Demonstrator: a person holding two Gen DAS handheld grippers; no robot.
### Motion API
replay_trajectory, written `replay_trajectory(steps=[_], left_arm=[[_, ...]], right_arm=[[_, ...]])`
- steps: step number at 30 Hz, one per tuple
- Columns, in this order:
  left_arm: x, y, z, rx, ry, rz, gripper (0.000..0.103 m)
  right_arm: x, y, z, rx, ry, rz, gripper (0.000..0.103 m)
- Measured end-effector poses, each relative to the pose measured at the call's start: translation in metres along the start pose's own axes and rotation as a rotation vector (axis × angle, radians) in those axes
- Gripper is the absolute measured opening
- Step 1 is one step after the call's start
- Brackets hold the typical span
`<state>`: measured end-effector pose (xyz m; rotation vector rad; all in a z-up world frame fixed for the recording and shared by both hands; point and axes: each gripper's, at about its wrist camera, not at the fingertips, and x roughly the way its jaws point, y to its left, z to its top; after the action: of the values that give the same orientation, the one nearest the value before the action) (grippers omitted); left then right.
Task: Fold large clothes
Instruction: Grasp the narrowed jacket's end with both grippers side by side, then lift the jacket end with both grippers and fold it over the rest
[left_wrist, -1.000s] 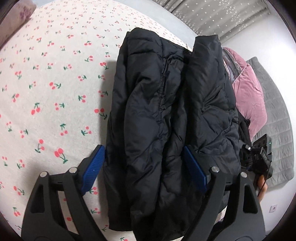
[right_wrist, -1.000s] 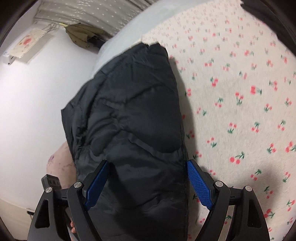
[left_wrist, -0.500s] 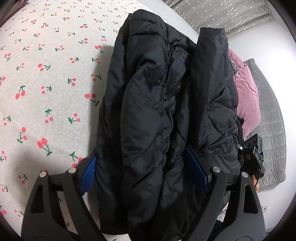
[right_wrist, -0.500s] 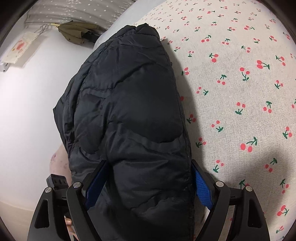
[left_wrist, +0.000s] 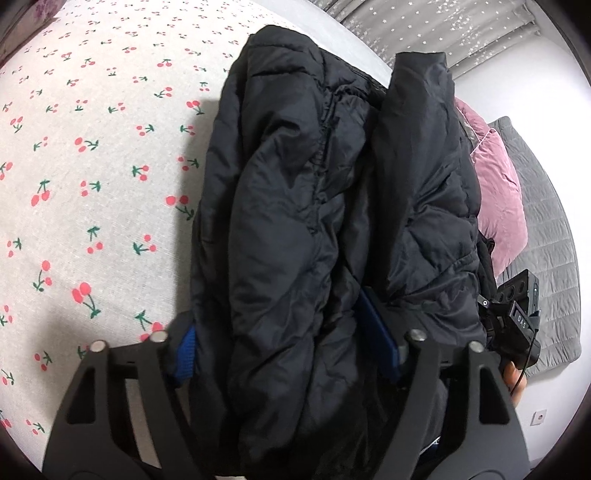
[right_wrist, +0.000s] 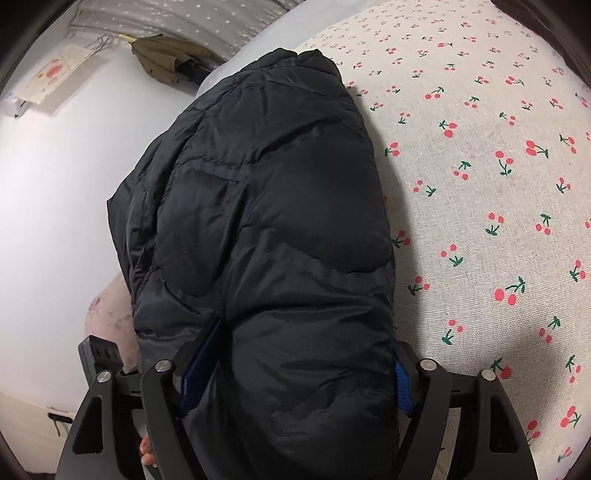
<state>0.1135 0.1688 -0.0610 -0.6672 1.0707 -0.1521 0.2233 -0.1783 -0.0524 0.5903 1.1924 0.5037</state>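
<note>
Item: black puffer jacket (left_wrist: 314, 206), folded lengthwise into a thick bundle, lying on the cherry-print bed sheet (left_wrist: 92, 166) at the bed's edge; we judge each tool is set at one side of the near end so the bundle can be taken up and doubled over.

Left tool (left_wrist: 291, 350): jaws closing around a fat roll of the jacket, the blue pads (left_wrist: 186, 354) sunk against the fabric, so we count it as gripping.

Right tool (right_wrist: 295, 380): jaws likewise closing, padding bulging between them and pressed by both pads.

Adjacent: pink quilt (left_wrist: 498, 199) and grey quilt (left_wrist: 554, 221) off the bed.

Not made out: sleeves, collar and zip lie buried in folds; the bundle's near end is cut off below both views; how firm either grip is we cannot tell.
</note>
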Motion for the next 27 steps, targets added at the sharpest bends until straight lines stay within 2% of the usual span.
replay_trajectory(steps=[2, 8, 11, 14, 19, 26, 27], left_arm=[[0.0, -0.004, 0.001, 0.006, -0.006, -0.001, 0.065], [-0.002, -0.015, 0.005, 0.026, -0.047, 0.021, 0.034], [-0.005, -0.019, 0.007, 0.015, -0.072, 0.031, 0.025], [-0.008, -0.021, 0.01, 0.017, -0.1, 0.048, 0.021], [-0.012, -0.025, 0.016, 0.027, -0.126, 0.057, 0.018], [-0.017, -0.028, 0.021, 0.064, -0.163, 0.065, 0.017], [-0.016, -0.031, 0.022, 0.07, -0.167, 0.069, 0.017]], right_arm=[[0.0, 0.003, -0.002, -0.003, -0.005, -0.001, 0.072], [-0.004, 0.019, -0.009, -0.04, -0.031, -0.023, 0.054], [-0.009, 0.036, -0.015, -0.082, -0.064, -0.044, 0.043], [-0.015, 0.058, -0.022, -0.157, -0.108, -0.093, 0.035], [-0.011, 0.095, -0.042, -0.271, -0.168, -0.177, 0.03], [-0.017, 0.116, -0.059, -0.355, -0.232, -0.233, 0.028], [-0.018, 0.109, -0.057, -0.361, -0.236, -0.239, 0.028]])
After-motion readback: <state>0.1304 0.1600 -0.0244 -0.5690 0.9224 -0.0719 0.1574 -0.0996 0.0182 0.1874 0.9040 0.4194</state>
